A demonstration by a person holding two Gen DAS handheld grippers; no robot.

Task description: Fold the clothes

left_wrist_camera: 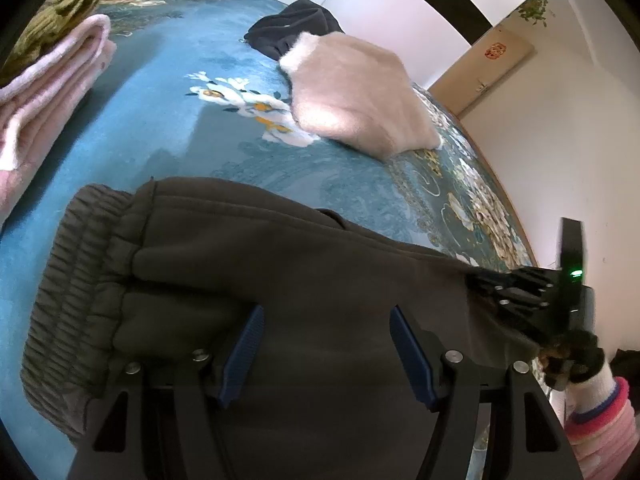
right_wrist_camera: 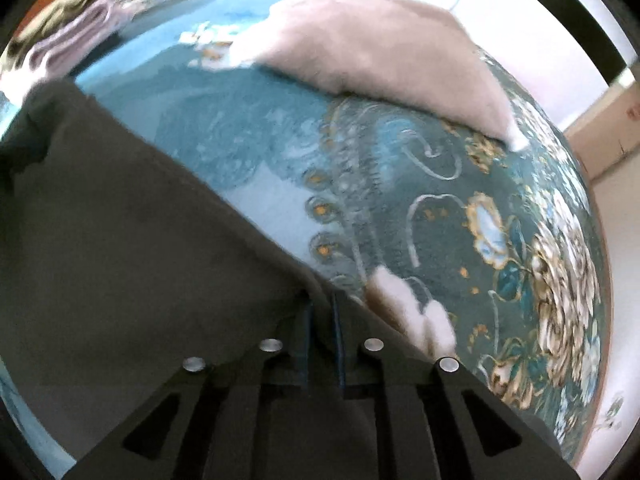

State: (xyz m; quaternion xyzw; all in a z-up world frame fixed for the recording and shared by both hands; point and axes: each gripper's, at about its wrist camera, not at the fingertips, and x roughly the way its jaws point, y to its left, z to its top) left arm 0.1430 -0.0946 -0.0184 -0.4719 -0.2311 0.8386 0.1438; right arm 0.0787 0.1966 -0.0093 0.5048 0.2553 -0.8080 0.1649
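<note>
Garment: dark grey-brown sweatpants (left_wrist_camera: 248,280) lie across the lower half of the left wrist view, elastic waistband (left_wrist_camera: 76,292) bunched at lower left, legs running toward the lower right; flat on the bed, so ready for a fold.
Left tool (left_wrist_camera: 326,350): blue pads stand wide apart above the cloth near the waist end, gripping nothing; judged poised to pinch or pin that end.
Right tool (right_wrist_camera: 322,340): pads nearly together with dark cloth between them, clamped on the sweatpants' edge at lower centre of its own view; seen from the left view at right edge (left_wrist_camera: 520,292), at the leg end.
Why held so: one end gripped, the other free, probably to carry the leg end over toward the waist.
Bed (left_wrist_camera: 160,128): blue floral cover carries everything.
Pink fluffy garment (left_wrist_camera: 356,96): upper centre, well apart.
Folded pink stack (left_wrist_camera: 44,100): left edge, likely finished pieces.
Risk: thick fleece may slip or drag unevenly.
</note>
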